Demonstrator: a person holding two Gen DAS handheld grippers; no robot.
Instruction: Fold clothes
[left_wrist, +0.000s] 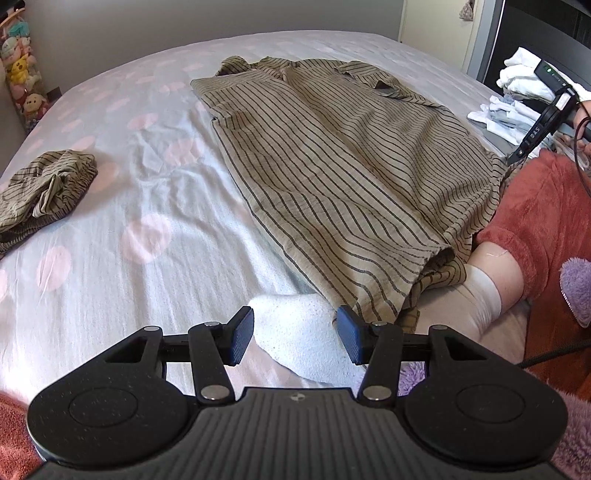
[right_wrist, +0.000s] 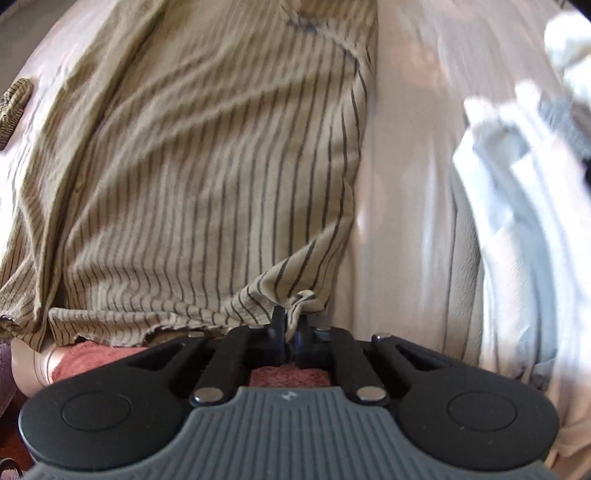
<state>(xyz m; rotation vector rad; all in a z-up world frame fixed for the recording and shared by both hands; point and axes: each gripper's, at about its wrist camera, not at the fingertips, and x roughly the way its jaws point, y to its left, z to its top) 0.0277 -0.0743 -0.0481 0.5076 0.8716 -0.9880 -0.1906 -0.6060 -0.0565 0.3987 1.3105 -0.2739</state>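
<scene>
Looking along my left hand-held gripper (left_wrist: 295, 338), I see its blue pads spread wide and released, with nothing between them; a white sock (left_wrist: 295, 332) on a foot shows through the gap at lower centre. Beyond it, the striped tan shirt (left_wrist: 332, 158) lies spread across the bed (left_wrist: 110, 258), filling the middle and right of the frame, its lower hem draped against a person's bare leg (left_wrist: 491, 266) at lower right. At middle left a crumpled striped garment (left_wrist: 44, 188) sits well apart from the shirt. Folded white laundry (left_wrist: 517, 96) is stacked at the upper right.

In the right wrist view, my right hand-held gripper (right_wrist: 291, 332) is clenched on a bunched corner of the shirt's hem, at lower centre. The shirt stretches away toward the top of the frame, blurred.
</scene>
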